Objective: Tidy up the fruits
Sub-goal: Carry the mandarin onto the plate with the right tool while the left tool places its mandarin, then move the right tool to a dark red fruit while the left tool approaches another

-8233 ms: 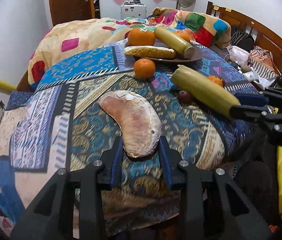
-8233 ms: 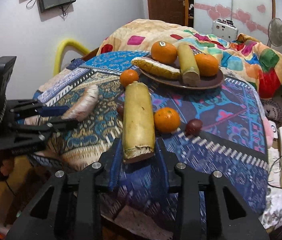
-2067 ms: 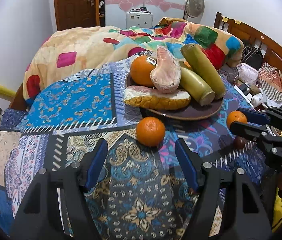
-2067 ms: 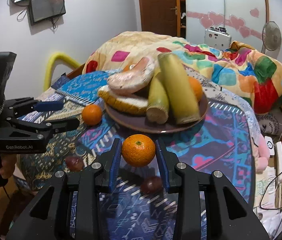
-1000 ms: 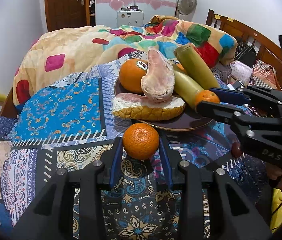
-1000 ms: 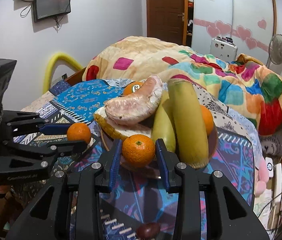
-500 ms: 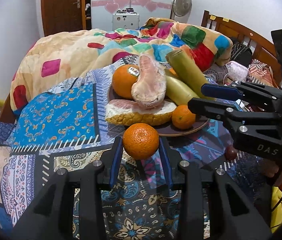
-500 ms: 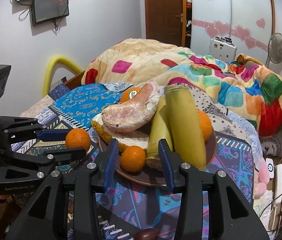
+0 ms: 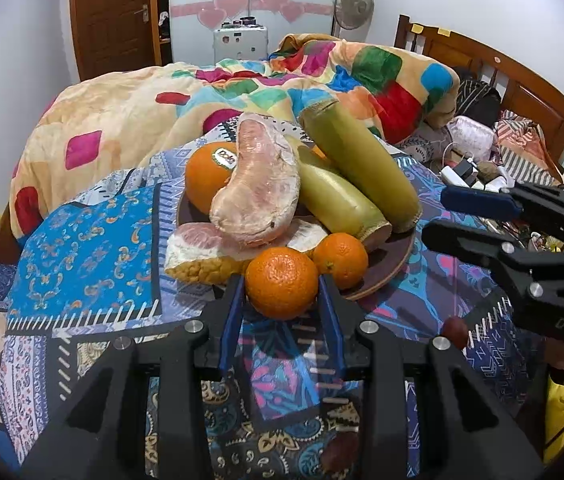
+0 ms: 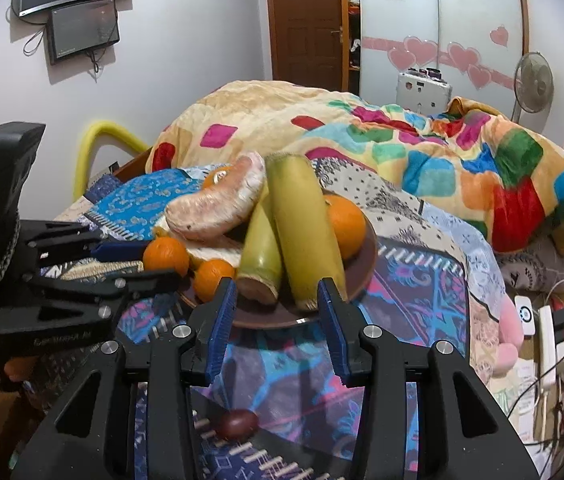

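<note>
Left wrist view has the left tool clamped on an orange, held just at the near rim of the brown plate, likely to set it beside the small orange already there. Right tool hangs open and empty, with a dark plum loose on the table below.

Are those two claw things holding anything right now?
The left gripper pinches a small orange by its sides. The right gripper is open, holding nothing.
</note>
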The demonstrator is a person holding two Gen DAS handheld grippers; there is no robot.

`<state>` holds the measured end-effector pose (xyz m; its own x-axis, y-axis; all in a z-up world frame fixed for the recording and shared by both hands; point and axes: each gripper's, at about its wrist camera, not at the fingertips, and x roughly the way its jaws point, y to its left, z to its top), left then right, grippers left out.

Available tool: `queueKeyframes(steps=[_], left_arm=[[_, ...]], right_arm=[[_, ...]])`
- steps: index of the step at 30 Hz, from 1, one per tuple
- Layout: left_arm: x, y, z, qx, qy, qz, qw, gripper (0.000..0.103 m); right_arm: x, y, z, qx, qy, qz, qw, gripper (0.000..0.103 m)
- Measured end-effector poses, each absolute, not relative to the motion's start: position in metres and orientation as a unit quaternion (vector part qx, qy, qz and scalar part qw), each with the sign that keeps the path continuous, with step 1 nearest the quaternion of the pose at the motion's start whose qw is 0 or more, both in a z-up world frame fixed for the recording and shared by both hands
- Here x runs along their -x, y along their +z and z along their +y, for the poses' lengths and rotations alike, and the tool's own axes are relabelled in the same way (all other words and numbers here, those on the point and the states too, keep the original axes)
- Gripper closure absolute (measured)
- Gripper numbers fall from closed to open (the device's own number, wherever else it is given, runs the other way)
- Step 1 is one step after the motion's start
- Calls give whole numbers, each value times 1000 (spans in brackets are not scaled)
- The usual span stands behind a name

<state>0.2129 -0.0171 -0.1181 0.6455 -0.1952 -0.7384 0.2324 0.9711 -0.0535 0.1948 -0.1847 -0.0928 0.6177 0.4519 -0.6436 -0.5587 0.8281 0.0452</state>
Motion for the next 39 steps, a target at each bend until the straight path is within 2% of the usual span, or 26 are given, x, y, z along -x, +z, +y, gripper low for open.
queueKeyframes(steps=[7, 9, 19, 21, 27, 34, 37, 39], left_arm=[[-216, -122, -23, -31, -118, 411, 904, 64], [-216, -122, -21, -26, -115, 414, 903, 55], [-189, -99, -14, -22, -98, 392, 915, 47], [-179, -92, -12, -20, -95, 383, 918, 41], [-157, -89, -5, -14, -90, 379, 921, 33], [-145, -105, -4, -16, -89, 393, 915, 33], [-144, -112, -4, -15, -90, 401, 912, 33], [-144, -117, -4, -11, -92, 407, 909, 33]], right_arm=[[-191, -101, -193, 77, 283, 342, 893, 64], [-189, -103, -196, 76, 285, 344, 891, 64], [-167, -99, -203, 73, 281, 347, 892, 64], [-159, -99, -203, 73, 283, 348, 891, 64], [-145, -110, -203, 75, 283, 361, 885, 64], [-143, -132, -198, 92, 274, 386, 876, 64], [-144, -135, -198, 93, 271, 384, 878, 69], [-145, -134, -197, 91, 276, 383, 877, 79]])
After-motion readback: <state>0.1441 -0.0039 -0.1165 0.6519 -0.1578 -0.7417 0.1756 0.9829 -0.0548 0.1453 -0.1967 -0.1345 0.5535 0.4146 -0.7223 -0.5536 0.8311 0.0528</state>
